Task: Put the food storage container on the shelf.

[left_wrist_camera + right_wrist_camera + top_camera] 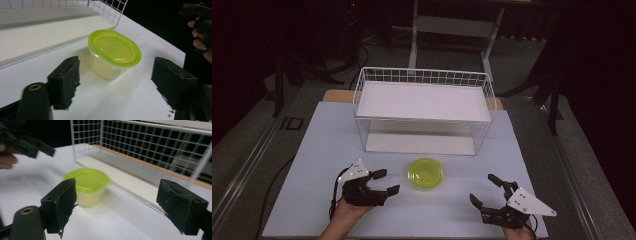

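Both the left gripper and the right gripper hang with jaws spread wide and empty over the white worktop, the lidded green container standing between them, just ahead, with the wire rack beyond it.

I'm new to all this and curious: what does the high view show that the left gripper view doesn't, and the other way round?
The high view takes in the whole wire rack with its upper shelf, the dark floor around the table, and both open grippers, left gripper and right gripper. The left gripper view brings out the tub's clear walls under its green lid. Both share the lidded tub, untouched on the table in front of the rack.
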Available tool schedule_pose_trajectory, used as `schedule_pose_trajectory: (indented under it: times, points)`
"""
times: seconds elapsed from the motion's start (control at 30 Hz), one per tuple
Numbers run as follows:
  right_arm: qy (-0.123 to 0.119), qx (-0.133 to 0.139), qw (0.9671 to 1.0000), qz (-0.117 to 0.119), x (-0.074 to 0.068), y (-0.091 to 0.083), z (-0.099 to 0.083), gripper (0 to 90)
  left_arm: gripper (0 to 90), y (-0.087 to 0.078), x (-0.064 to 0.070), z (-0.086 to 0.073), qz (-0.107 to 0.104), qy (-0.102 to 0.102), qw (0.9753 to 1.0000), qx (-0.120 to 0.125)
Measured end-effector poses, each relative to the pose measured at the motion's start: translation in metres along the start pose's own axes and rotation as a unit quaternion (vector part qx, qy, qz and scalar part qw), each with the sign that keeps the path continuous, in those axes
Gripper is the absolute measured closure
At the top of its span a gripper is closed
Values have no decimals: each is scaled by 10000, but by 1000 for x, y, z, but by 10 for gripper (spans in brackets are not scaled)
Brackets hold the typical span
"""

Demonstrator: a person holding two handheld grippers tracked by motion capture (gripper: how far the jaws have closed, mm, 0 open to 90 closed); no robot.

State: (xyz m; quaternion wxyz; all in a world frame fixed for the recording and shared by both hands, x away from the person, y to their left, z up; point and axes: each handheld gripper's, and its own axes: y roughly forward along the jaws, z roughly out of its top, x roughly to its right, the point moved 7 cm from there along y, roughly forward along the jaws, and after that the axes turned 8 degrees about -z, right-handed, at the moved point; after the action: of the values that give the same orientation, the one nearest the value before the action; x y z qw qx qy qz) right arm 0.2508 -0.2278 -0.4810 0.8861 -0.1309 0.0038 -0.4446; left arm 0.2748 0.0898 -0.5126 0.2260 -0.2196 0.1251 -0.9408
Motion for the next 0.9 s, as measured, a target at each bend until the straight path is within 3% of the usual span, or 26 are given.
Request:
schedule_pose_trajectory:
  times: [0.03, 0.13, 0.2, 0.33, 0.4, 0.47, 0.57, 0.6, 0.67, 0.7, 0.73, 0.8, 0.9]
  points:
    - [130, -61, 9998, 168, -1, 2, 3, 160, 200, 0, 1, 1, -18, 18, 10000, 9]
    - [151, -199, 9995, 211, -1, 7, 10, 161, 171, 3, 4, 6, -68, 7, 10000, -8]
    - [35, -318, 9994, 141, 0, 12, 13, 199, 161, 7, 7, 9, -155, 27, 9999, 8]
    - [198, -425, 9987, 208, 3, 27, 22, 155, 155, 14, 9, 15, -157, -46, 9999, -13]
    - [284, -623, 9976, 88, 6, 38, 23, 140, 155, 18, 8, 18, -172, -145, 9997, 14]
    - [83, -754, 9969, -228, 10, 49, 22, 141, 156, 23, 7, 20, -99, -74, 9999, -44]
    - [-114, -752, 9967, -271, 7, 62, 23, 174, 167, 32, 5, 20, 78, 221, 9997, -66]
    - [-117, -769, 9968, -188, 4, 67, 23, 203, 168, 34, 4, 20, 82, 176, 9998, -106]
    - [18, -724, 9973, -96, 1, 73, 23, 210, 168, 40, 2, 18, -16, -106, 9999, -100]
    - [168, -748, 9970, 71, -1, 77, 23, 208, 168, 44, 0, 17, 93, -111, 9998, -147]
    - [396, -954, 9941, 337, -3, 82, 20, 197, 169, 45, -2, 17, 180, -91, 9996, -205]
    - [549, -1059, 9921, 386, -2, 88, 17, 197, 170, 49, -6, 15, 245, -270, 9990, -245]
    - [996, -1235, 9851, 666, 0, 99, 13, 206, 170, 52, -12, 12, 400, -684, 9966, -212]
